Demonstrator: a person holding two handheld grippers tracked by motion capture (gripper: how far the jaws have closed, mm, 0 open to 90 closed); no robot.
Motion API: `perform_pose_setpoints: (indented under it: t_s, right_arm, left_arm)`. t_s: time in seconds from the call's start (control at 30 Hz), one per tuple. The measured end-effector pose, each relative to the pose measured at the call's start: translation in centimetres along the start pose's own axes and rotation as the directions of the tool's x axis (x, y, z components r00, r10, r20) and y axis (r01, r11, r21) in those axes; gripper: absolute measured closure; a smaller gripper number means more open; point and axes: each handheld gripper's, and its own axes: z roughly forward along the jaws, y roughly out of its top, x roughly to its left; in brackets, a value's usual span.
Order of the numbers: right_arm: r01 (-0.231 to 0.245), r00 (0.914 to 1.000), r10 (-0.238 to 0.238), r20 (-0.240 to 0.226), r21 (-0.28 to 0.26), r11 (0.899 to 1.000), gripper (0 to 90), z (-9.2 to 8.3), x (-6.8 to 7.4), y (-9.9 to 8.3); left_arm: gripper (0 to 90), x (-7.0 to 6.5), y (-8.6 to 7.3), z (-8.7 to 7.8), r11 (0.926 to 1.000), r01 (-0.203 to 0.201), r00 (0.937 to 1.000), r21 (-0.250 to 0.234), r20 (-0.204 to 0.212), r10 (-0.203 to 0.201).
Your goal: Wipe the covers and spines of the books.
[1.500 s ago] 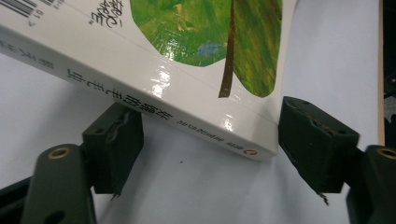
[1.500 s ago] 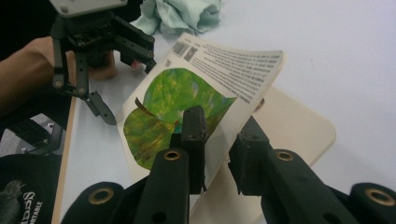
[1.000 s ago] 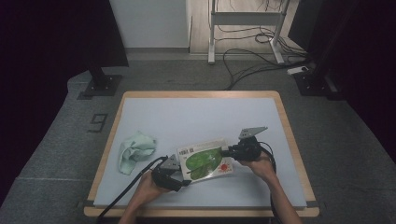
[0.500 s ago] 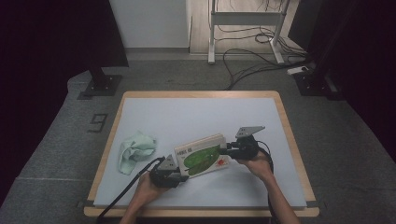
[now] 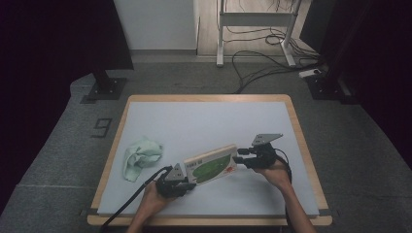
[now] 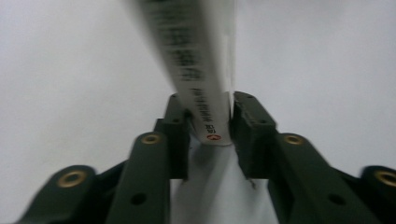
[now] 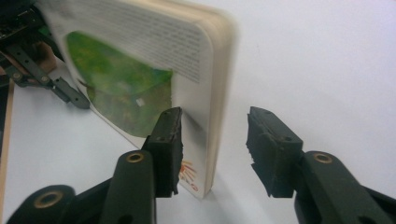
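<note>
A thick board book [image 5: 211, 167] with a green picture on its cover stands on its long edge on the white table top, leaning slightly. My left gripper [image 5: 186, 177] is at its near-left end. In the left gripper view the jaws have just been closing, and both pads now press on the book's narrow end [image 6: 201, 70]. My right gripper [image 5: 240, 159] is at the other end. Its jaws [image 7: 212, 135] have just been opening. The book's corner [image 7: 140, 70] stands between them, close to the left pad and apart from the right pad.
A crumpled pale green cloth [image 5: 141, 154] lies on the table's left side. The table's wooden rim [image 5: 209, 98] frames the white surface. Beyond the far edge are a metal stand and cables [image 5: 257, 48] on the floor.
The book has risen from lying tilted to standing on its edge. The left jaws have closed on its end, and the right jaws have spread off it.
</note>
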Motion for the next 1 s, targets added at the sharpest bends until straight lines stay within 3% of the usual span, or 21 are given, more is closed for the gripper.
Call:
perform_pose_setpoints:
  t_s: [0.17,0.27,0.53,0.67,0.73,0.93,1.0]
  right_arm:
    - [0.029,0.9994,-0.029,-0.017,0.022,0.999,49.4,0.8,0.6,-0.1]
    - [0.047,0.9986,-0.047,-0.022,0.014,0.999,55.9,1.1,1.0,0.0]
    - [0.075,0.9958,-0.075,0.053,0.002,0.997,56.5,2.2,1.0,0.9]
    - [0.066,0.9946,-0.066,0.080,0.001,0.998,55.9,3.0,0.8,1.6]
    - [0.061,0.9949,-0.061,0.080,0.007,0.998,55.9,3.2,0.7,1.9]
    - [0.041,0.9964,-0.040,0.074,-0.011,0.999,53.0,2.7,0.8,1.8]
    - [0.035,0.9969,-0.034,0.072,-0.014,0.999,51.1,2.3,1.0,1.7]
  left_arm:
    - [71.2,0.1,0.0,0.0,1.0000,0.009,0.9999,-0.001,0.009,-0.009]
    - [72.7,0.4,0.0,0.0,0.9999,0.016,0.9998,-0.002,0.015,-0.016]
    - [73.6,2.0,0.1,-0.1,0.9998,0.022,0.9992,-0.001,-0.033,-0.022]
    - [73.2,3.3,0.1,-0.2,0.9998,0.019,0.9983,0.007,-0.056,-0.019]
    - [72.8,3.7,0.1,-0.3,0.9996,0.029,0.9987,0.009,-0.043,-0.028]
    - [70.0,3.4,0.2,-0.3,0.9989,0.046,0.9972,0.004,-0.059,-0.046]
    - [64.6,3.2,0.3,-0.4,0.9979,0.065,0.9965,-0.010,-0.052,-0.065]
